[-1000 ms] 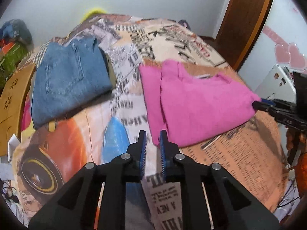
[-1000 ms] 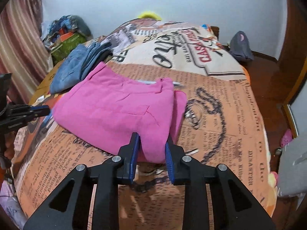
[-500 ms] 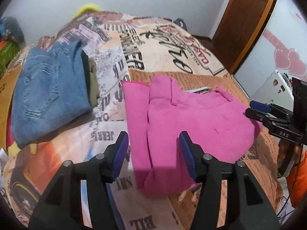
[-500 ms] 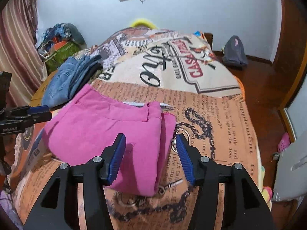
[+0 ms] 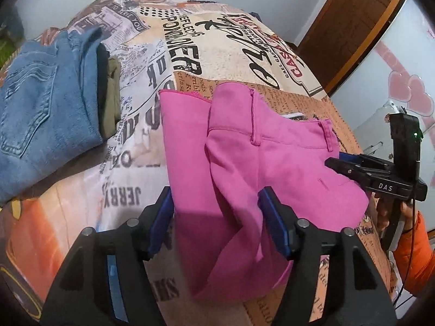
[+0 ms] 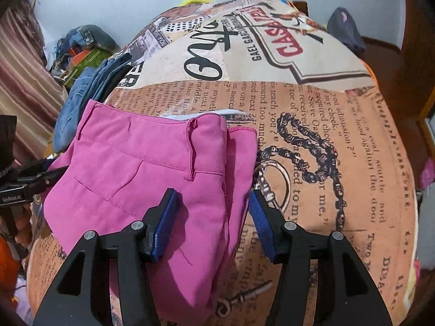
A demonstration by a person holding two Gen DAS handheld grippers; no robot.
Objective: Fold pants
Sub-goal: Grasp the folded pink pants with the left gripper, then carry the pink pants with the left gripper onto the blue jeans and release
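Observation:
Folded pink pants (image 5: 272,163) lie on the printed bedspread (image 5: 217,40), waistband towards the far side. My left gripper (image 5: 214,198) hovers over their near left edge; its jaws are opening, with pink cloth between them and the blue pads off it. In the right wrist view the same pants (image 6: 136,168) fill the lower left. My right gripper (image 6: 213,198) stands open astride their near right edge, pads clear of the fabric. Each gripper shows in the other's view: the right one (image 5: 353,168) at the pants' far corner, the left one (image 6: 40,174) at the left.
Folded blue jeans (image 5: 40,114) and an olive garment (image 5: 111,100) lie at the left of the bed. A wooden door (image 5: 353,27) stands at the back right. A dark bag (image 6: 345,32) and a clutter pile (image 6: 81,43) sit past the bed's far edge.
Both grippers came down and forward onto the pink pants. Their jaws went from nearly shut to wide apart, and the pants' near edge now lies between each pair.

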